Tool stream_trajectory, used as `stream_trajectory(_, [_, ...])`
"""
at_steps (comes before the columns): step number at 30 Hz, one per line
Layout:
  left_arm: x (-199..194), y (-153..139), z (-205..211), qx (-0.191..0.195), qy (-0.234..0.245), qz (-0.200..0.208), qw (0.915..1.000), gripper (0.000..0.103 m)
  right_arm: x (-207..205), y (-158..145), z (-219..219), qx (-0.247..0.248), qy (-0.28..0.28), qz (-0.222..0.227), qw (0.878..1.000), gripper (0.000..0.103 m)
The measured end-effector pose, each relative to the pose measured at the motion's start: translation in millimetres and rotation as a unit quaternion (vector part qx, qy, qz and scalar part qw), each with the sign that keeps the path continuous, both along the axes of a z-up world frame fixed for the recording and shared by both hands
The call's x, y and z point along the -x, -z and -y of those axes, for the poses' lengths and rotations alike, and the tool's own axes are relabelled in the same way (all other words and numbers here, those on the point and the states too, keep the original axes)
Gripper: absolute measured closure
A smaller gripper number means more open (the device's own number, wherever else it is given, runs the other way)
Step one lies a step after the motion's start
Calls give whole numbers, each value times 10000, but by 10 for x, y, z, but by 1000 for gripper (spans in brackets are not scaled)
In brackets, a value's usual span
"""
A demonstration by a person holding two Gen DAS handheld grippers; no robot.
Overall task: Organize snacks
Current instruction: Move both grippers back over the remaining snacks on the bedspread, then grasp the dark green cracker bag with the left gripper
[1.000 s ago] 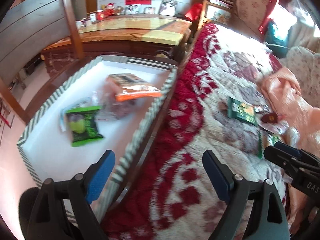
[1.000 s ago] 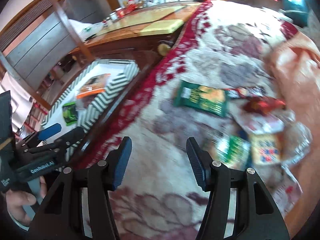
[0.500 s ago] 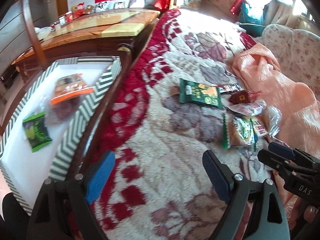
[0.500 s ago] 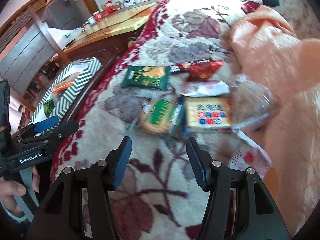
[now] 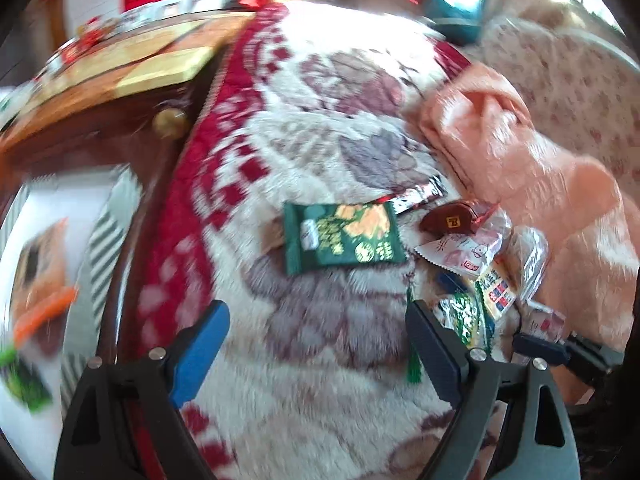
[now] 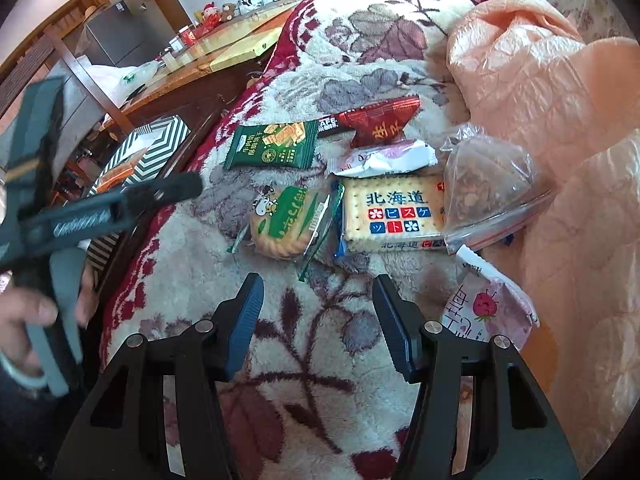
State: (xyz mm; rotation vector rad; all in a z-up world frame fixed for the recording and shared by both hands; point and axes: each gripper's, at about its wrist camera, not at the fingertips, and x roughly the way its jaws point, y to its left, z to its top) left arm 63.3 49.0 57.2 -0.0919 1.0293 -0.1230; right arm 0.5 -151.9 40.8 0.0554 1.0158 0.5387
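Observation:
Several snack packs lie on a floral blanket (image 6: 320, 360): a dark green cracker pack (image 5: 340, 236) (image 6: 270, 146), a round biscuit in a green wrapper (image 6: 286, 220), a square biscuit pack (image 6: 394, 216), a red wrapper (image 6: 380, 122), a white pack (image 6: 384, 158) and a clear zip bag (image 6: 486, 188). My left gripper (image 5: 318, 344) is open over bare blanket, just short of the green pack. My right gripper (image 6: 318, 316) is open, empty, just below the round biscuit. A striped white box (image 5: 60, 264) at the left holds an orange pack (image 5: 38, 276) and a green one (image 5: 20, 376).
A peach quilt (image 6: 540, 80) bunches up at the right. A pink strawberry pack (image 6: 488, 312) lies by my right finger. A wooden table (image 6: 224, 52) stands beyond the box. A hand (image 6: 28, 312) holds the left gripper at the left of the right wrist view.
My left gripper has swung right, from over the striped box to over the blanket near the green pack. My right gripper closed in on the snack pile, then held still.

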Motion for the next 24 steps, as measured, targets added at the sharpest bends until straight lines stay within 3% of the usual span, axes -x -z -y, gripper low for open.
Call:
stream_trajectory(4, [-233,56,146,-407,997,-4,9942,12,-29,33,26,-46,13,-90,9999,46])
stream_trajectory(8, [-429,141,221,-577,1674,-103,9841,12,-54,40,36,-82,21,-128,9999,46])
stream_trajectory(18, [-722,356,392,-1015,2420,-275,9645,12,-130,108,43,-5,18,-300,9995,46])
stream_trajectory(24, [-791,273,460,-1074,2825,-195,9530,12,-164,113,52,-4,34,-340,9994,46])
